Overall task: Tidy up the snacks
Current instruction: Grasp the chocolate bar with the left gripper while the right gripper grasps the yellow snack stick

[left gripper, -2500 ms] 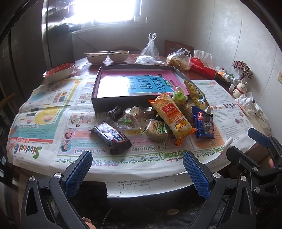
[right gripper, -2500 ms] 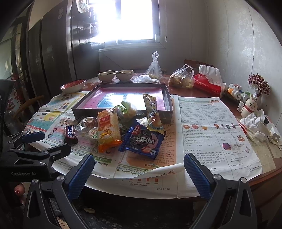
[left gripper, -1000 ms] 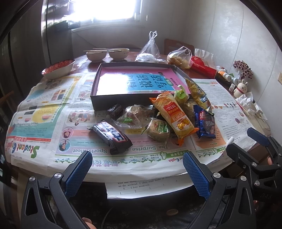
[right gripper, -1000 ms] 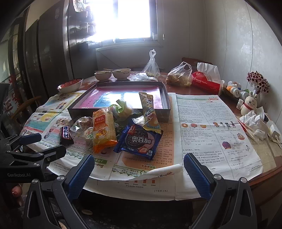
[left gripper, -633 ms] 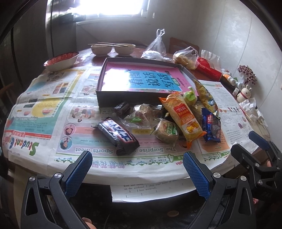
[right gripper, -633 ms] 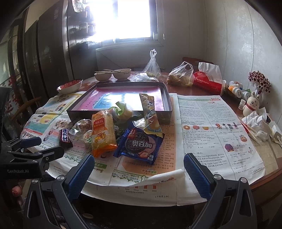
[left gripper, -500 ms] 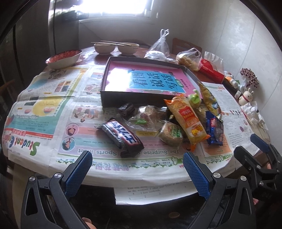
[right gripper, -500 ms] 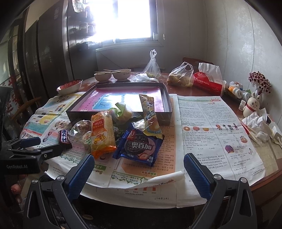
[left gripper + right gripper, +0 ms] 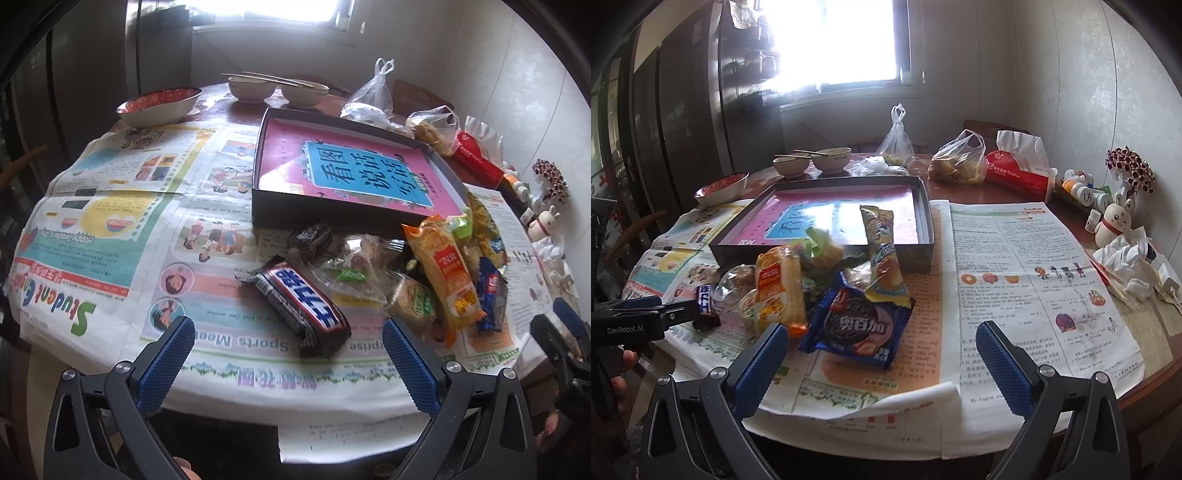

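A: Left wrist view first. We see the left claw (image 9: pixel 288 354) with its blue pads spread wide apart, nothing between them, hovering at the near edge of the counter (image 9: pixel 221 107).

B: The snack pile?

A: On the newspaper (image 9: pixel 122 206), just ahead of the claw. Nearest is the dark chocolate bar (image 9: pixel 301 308), sitting between the two pads' line of sight, apart from them. Its long axis runs diagonally, far-left to near-right. Right of it we have the orange packet (image 9: pixel 445 280), long axis pointing away toward the tray (image 9: pixel 321 214), and the blue cookie pack (image 9: pixel 489 299) at the pile's right side. A small dark-wrapped cake (image 9: pixel 312 238) lies just in front of the tray wall.

B: Tray contents?

A: Only a pink and blue sheet lining the bottom. The right claw shows at the right edge; from here we cannot tell its gap.

B: Right wrist view?

A: Right claw (image 9: pixel 882 354), pads wide apart, empty. The blue cookie pack (image 9: pixel 858 328) lies directly ahead, between the pads, its near end close to them, not touching. Its long axis points roughly away from us. The orange packet (image 9: pixel 779 291) sits to its left, lengthwise away. A long yellow packet (image 9: pixel 882 254) leans its far end on the tray (image 9: pixel 923 254) rim. The chocolate bar (image 9: pixel 705 306) is at far left, beside the left claw's tip.
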Tool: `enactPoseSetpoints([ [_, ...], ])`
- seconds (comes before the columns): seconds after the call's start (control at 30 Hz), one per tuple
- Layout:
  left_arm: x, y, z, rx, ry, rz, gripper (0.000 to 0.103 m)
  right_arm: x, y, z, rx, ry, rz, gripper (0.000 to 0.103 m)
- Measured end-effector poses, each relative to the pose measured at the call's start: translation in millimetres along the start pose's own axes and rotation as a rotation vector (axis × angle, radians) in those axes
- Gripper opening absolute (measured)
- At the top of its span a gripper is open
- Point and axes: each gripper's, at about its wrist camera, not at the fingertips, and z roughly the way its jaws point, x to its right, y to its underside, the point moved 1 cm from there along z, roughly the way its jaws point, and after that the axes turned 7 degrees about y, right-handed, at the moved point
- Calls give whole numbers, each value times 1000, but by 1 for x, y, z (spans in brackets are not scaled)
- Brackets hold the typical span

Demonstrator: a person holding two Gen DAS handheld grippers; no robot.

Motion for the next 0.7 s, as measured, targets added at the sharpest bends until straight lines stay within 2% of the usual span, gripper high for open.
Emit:
enactPoseSetpoints([
  [0.3,-2,-4,18,-36,-5,0,92,17,-19,29,-15,41,32,102],
  [0.37,0,-4,20,-46,0,18,80,20,-24,38,-29,38,36,102],
  [0.43,0,-4,24,-64,10,18,76,21,-30,48,-49,25,41,102],
  [0.6,-1,-6,27,-71,16,16,72,21,-38,70,-108,-33,56,90],
  [0.7,-3,-7,27,-71,21,10,72,18,-42,79,-133,-75,56,76],
])
